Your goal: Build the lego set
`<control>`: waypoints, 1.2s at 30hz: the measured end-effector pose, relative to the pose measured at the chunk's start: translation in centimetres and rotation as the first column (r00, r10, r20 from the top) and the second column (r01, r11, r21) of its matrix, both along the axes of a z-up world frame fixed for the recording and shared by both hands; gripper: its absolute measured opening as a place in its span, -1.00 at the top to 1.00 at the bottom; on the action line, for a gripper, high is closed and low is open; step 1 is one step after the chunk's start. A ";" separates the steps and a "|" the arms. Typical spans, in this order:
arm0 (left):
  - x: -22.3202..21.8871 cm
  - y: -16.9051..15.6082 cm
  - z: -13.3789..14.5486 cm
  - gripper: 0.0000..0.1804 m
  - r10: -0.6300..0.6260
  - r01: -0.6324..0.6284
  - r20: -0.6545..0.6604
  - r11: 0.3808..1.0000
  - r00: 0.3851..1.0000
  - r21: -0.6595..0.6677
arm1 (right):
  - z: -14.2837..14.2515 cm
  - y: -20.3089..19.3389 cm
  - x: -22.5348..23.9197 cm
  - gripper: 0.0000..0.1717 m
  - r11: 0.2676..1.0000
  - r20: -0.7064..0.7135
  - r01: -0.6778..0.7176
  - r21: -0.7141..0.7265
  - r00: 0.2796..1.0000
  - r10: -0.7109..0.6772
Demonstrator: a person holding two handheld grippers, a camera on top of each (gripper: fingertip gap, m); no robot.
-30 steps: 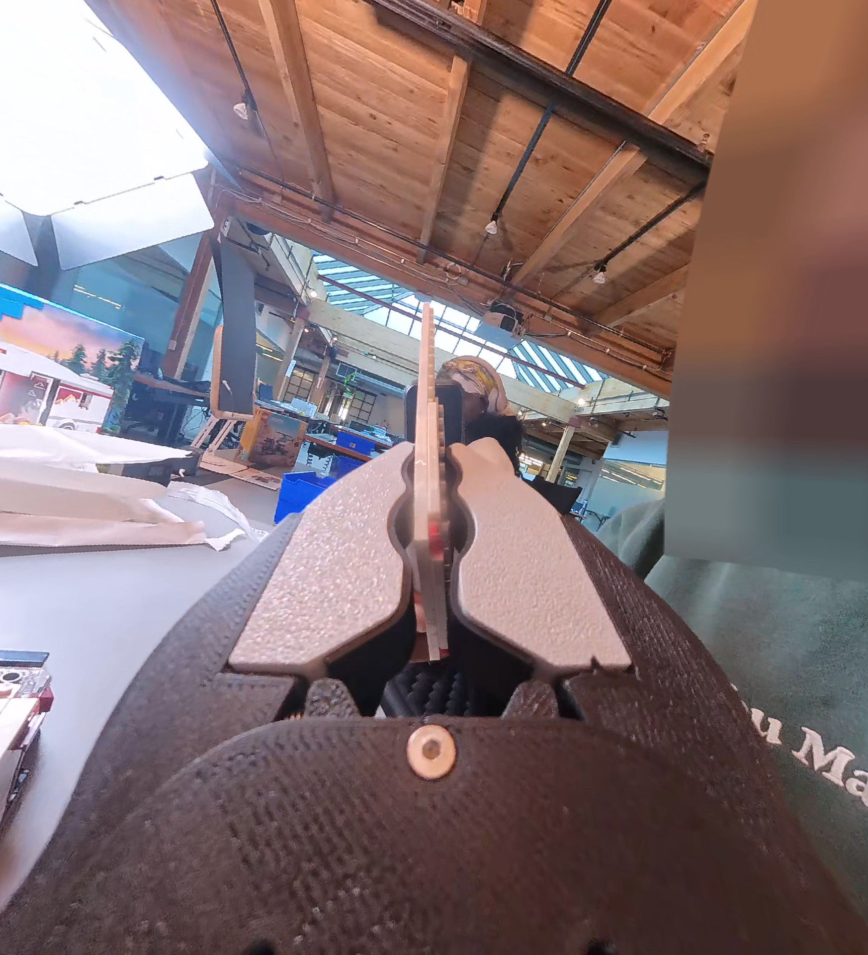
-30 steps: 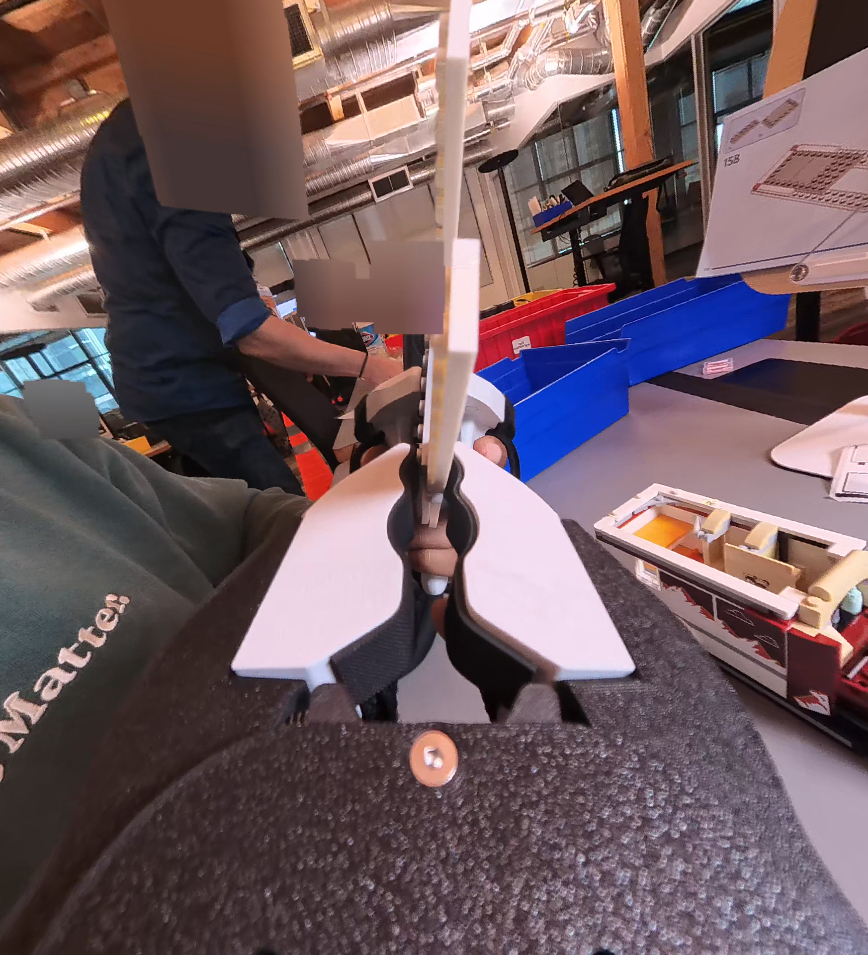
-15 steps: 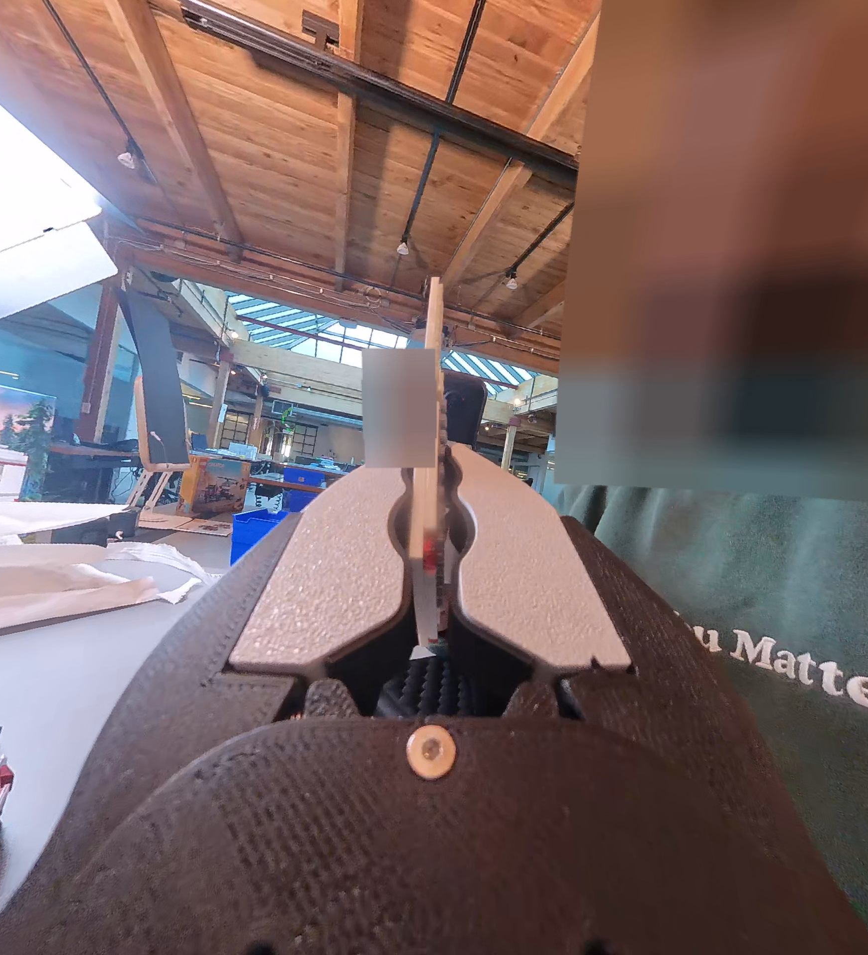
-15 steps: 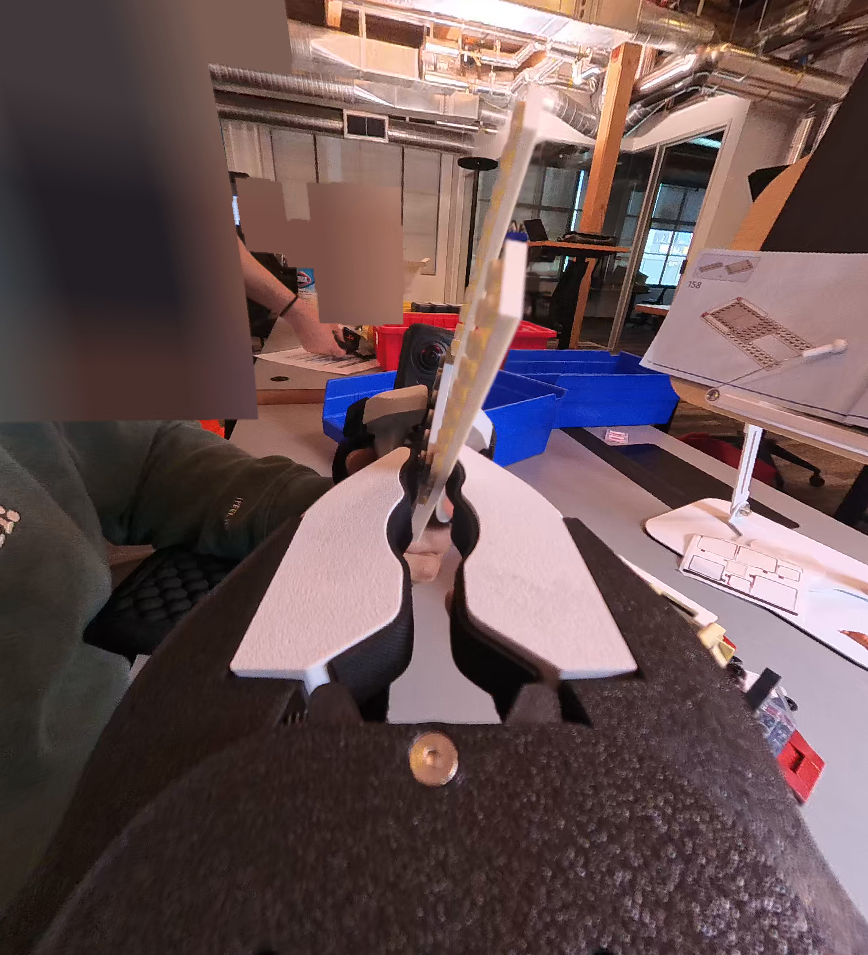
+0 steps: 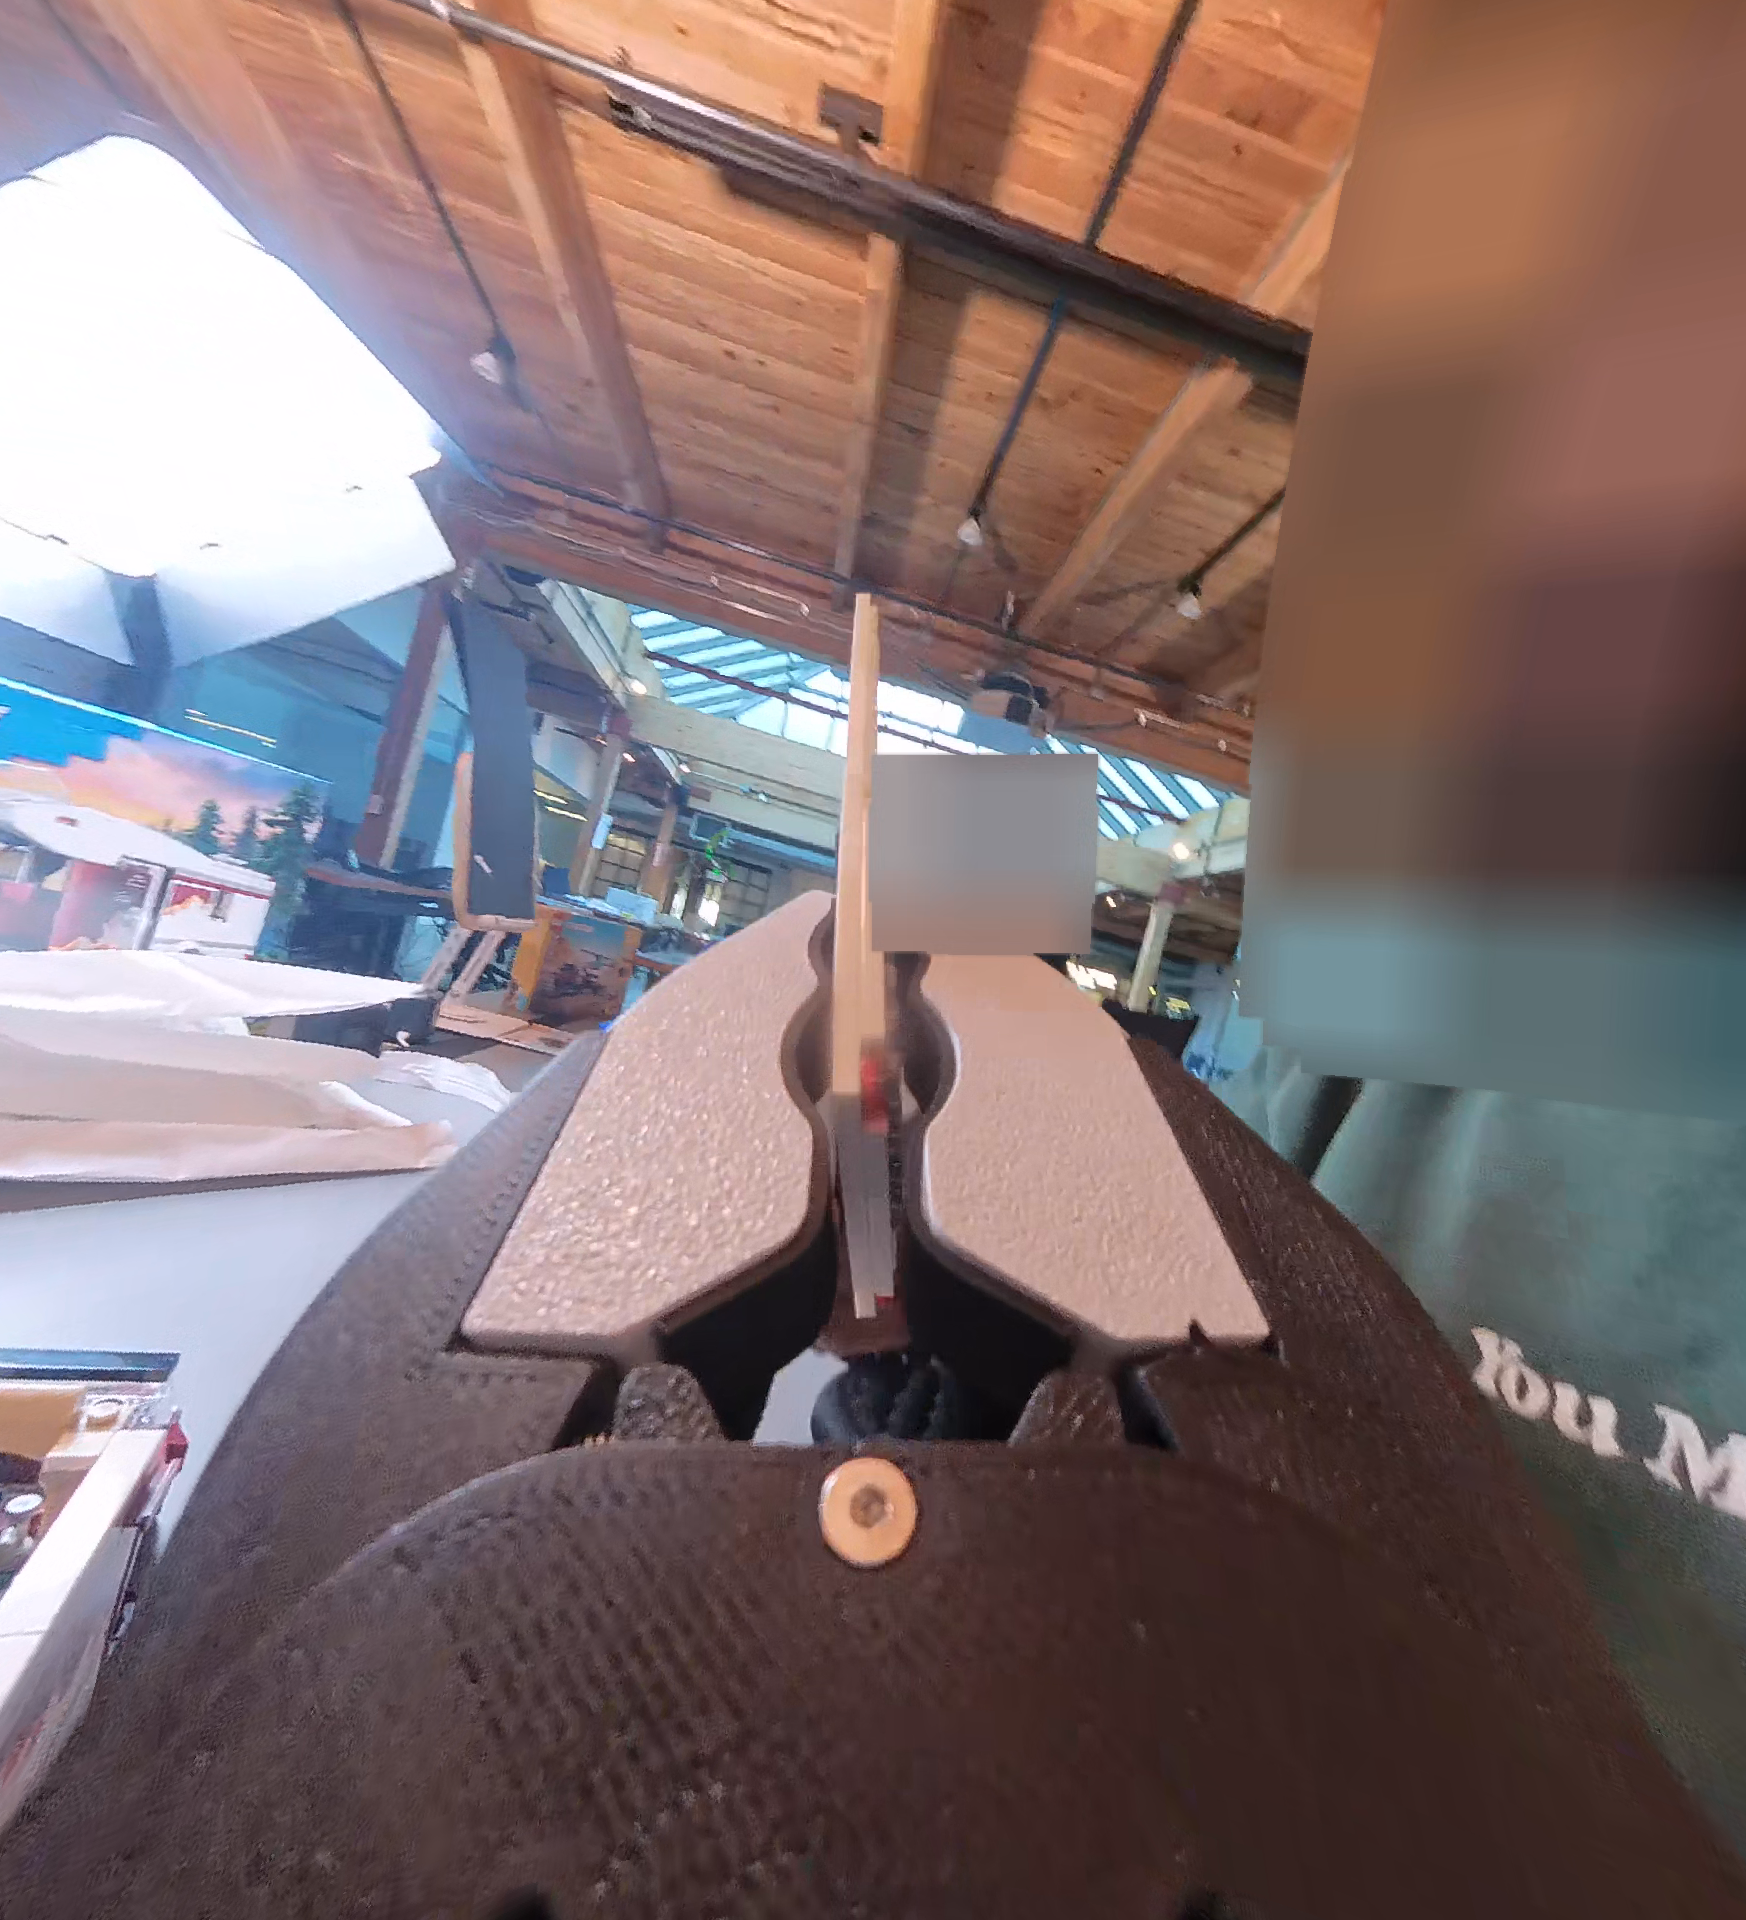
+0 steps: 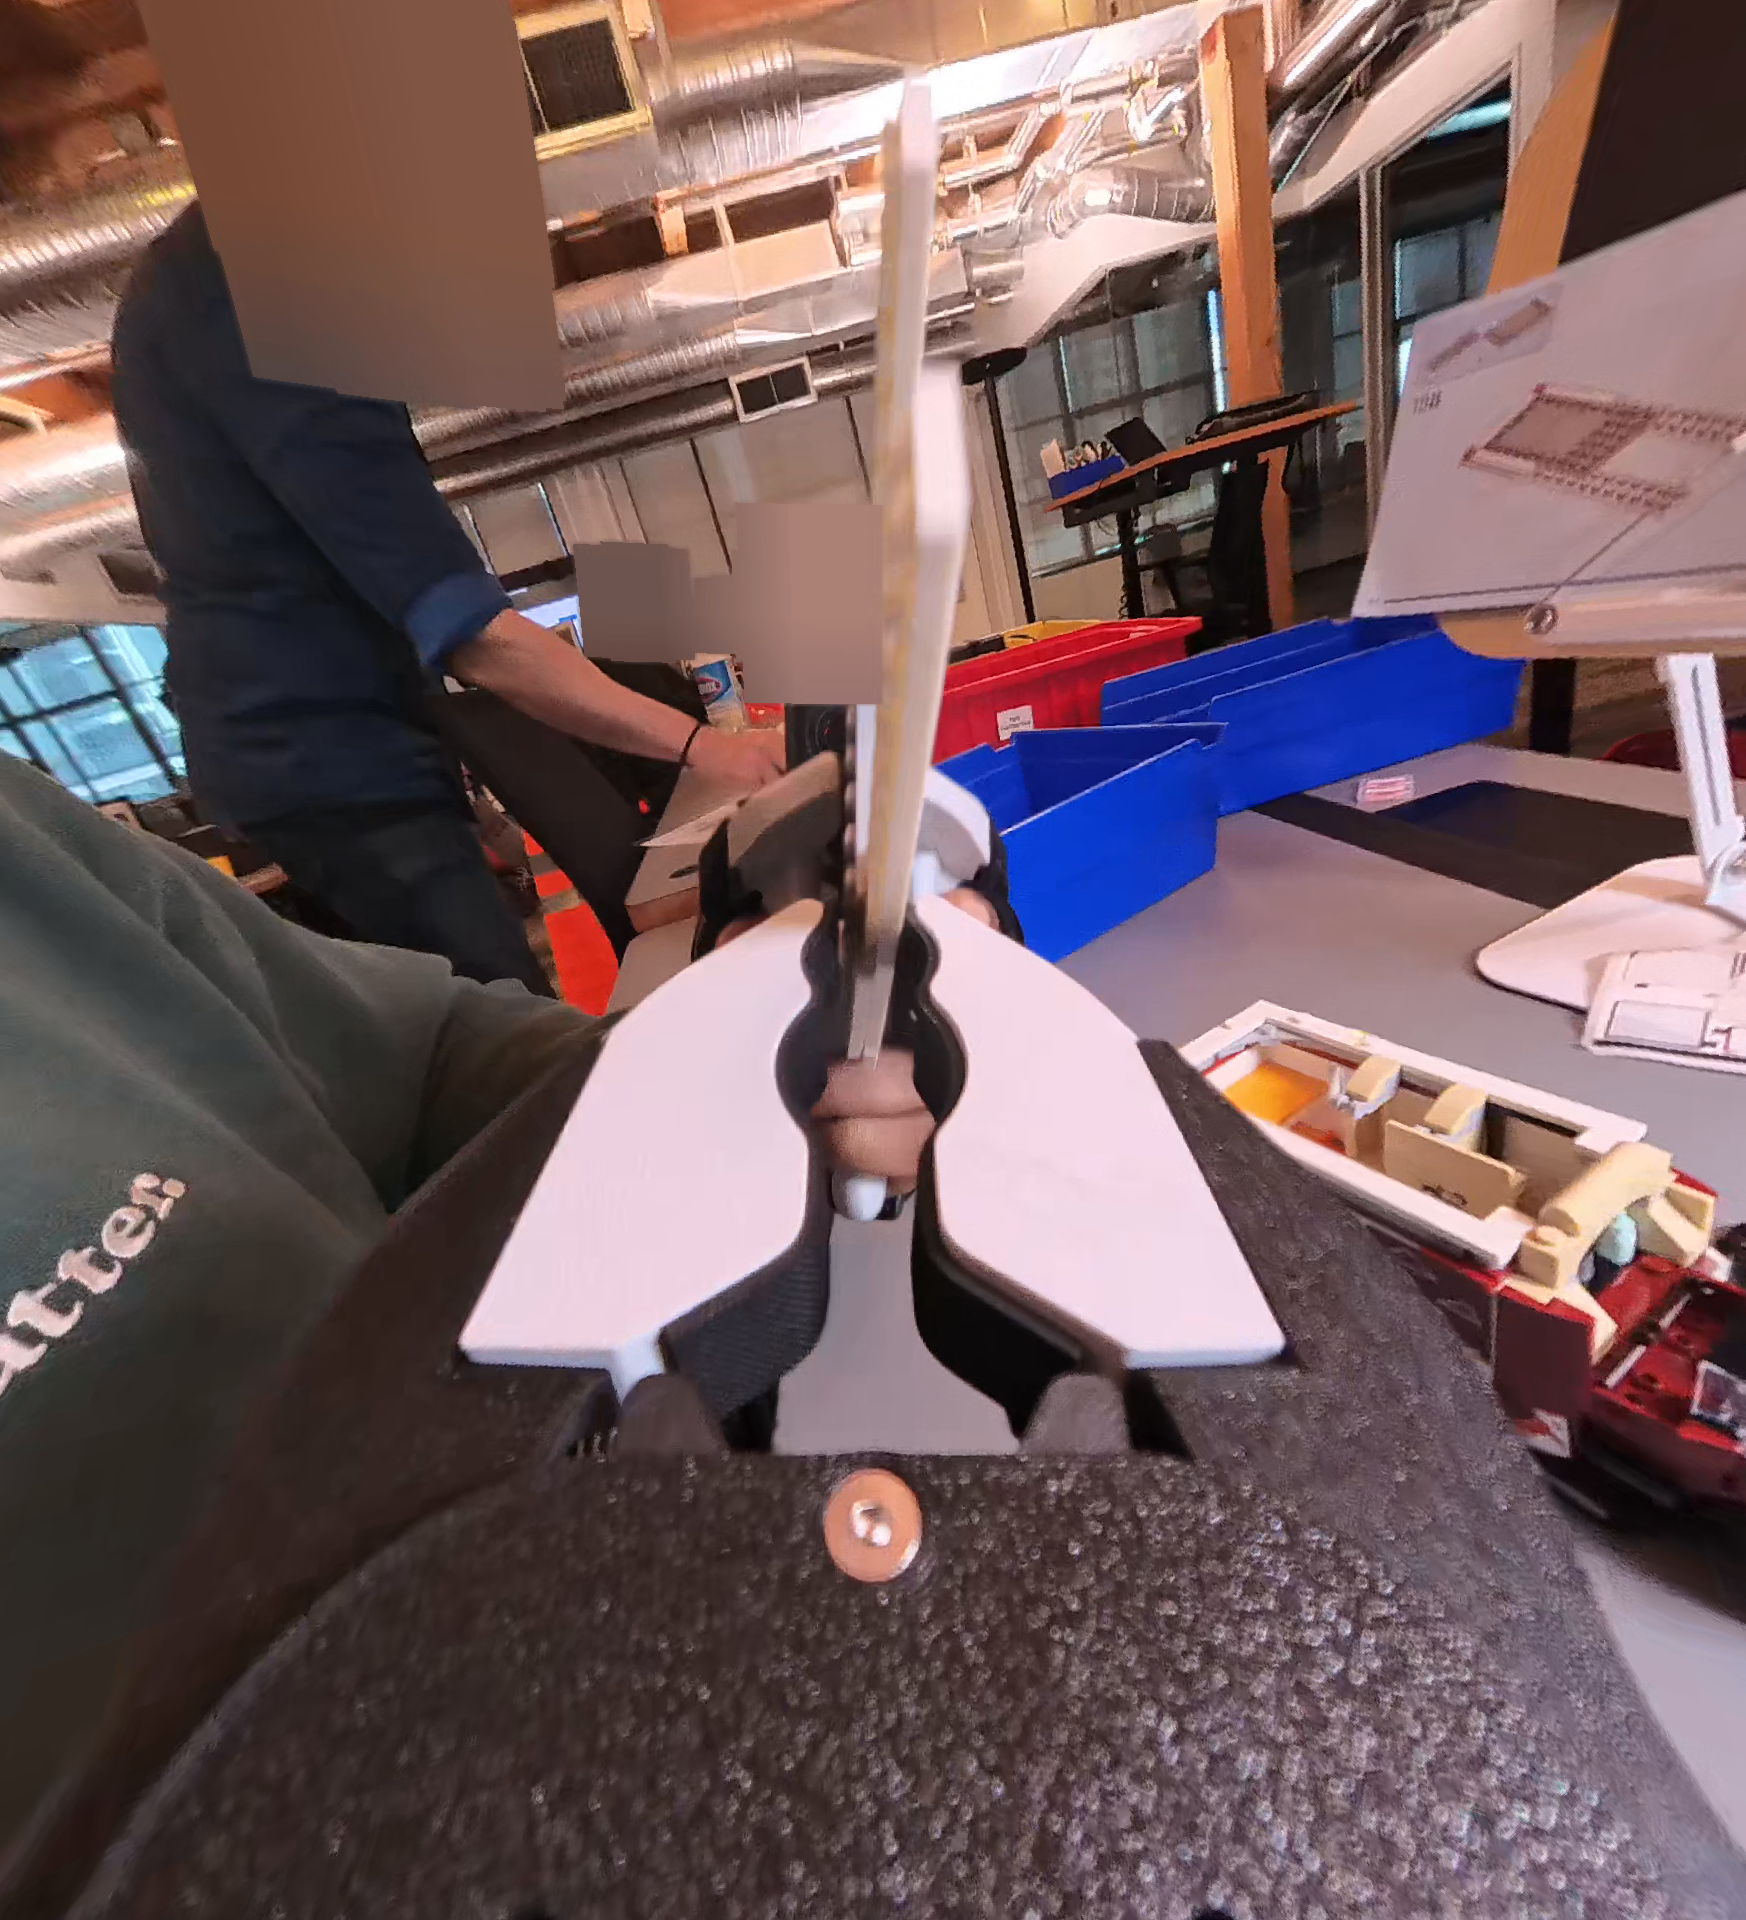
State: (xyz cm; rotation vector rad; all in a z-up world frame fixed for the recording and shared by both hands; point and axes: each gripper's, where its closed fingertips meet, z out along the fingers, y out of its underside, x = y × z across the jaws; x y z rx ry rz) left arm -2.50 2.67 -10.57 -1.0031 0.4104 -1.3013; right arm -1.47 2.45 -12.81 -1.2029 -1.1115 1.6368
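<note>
Both hand-held grippers, left (image 5: 864,997) and right (image 6: 874,966), clamp one thin plate (image 6: 910,520) edge-on above the bench (image 6: 1368,956) by the model camper (image 6: 1471,1195); I'd keep both grips square, avoiding twist.

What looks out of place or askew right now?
Only the plate: both grippers, left and right, clamp the thin white plate edge-on in the air, leaning slightly. The toy camper sits roofless on the table.
</note>
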 end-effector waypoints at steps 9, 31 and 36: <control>-0.2 1.0 0.0 0.90 0.076 -0.075 0.013 0.996 0.997 -0.056 | -0.6 0.1 -1.0 0.91 0.995 -0.016 -0.022 -0.096 1.000 0.020; -1.0 2.6 -8.2 0.91 -0.239 0.215 0.063 0.687 0.969 -0.694 | -5.1 6.1 4.3 0.50 0.966 0.266 -0.036 0.254 0.963 -0.034; 0.0 2.5 -11.0 0.91 -0.279 0.178 -0.004 0.626 0.960 -0.759 | -8.2 5.6 4.5 0.03 0.617 0.495 -0.240 0.749 0.822 -0.282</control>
